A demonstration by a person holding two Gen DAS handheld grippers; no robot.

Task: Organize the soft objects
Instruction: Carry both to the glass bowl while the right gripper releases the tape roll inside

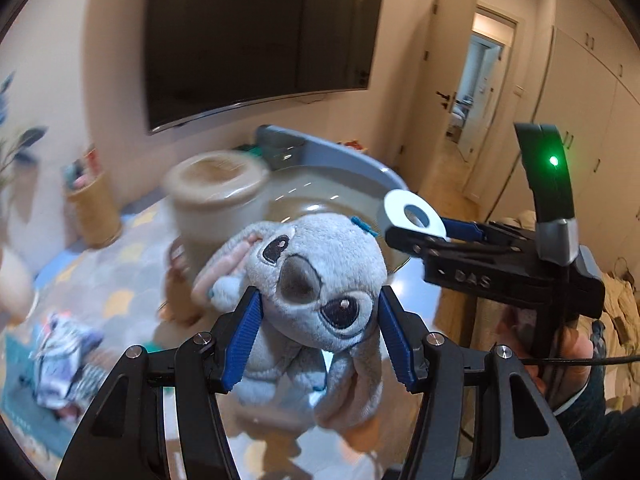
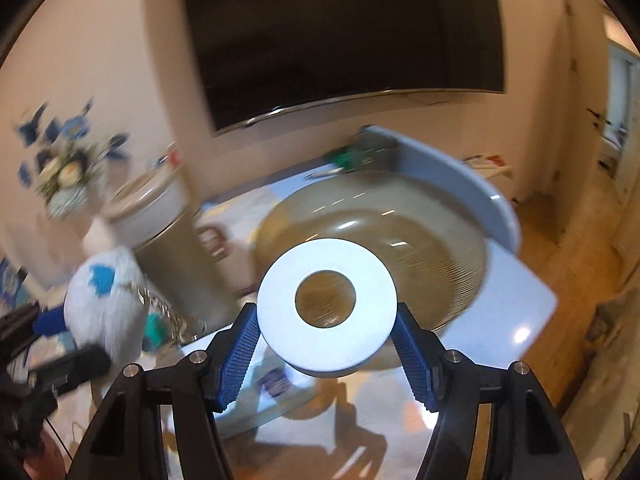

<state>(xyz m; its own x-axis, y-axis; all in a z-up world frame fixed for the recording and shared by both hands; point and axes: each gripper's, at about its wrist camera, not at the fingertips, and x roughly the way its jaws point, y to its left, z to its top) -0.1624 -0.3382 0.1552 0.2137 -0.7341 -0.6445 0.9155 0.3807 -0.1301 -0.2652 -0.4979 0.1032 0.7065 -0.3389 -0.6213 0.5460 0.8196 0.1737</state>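
Plush toy [image 1: 316, 280], a grey big-eared animal, hangs pinched between the blue pads of the left gripper [image 1: 320, 320], held up in the air above the glass table [image 2: 532, 300]. The right gripper [image 2: 326, 320] is clamped on a white ring [image 2: 326, 304] over the wide bowl [image 2: 440, 248]. Both views are smeared, so the exact grip depth is unclear; it looks to be by the neck, and the floppy body could slip free or brush the tall jar [image 1: 216, 196] nearby.
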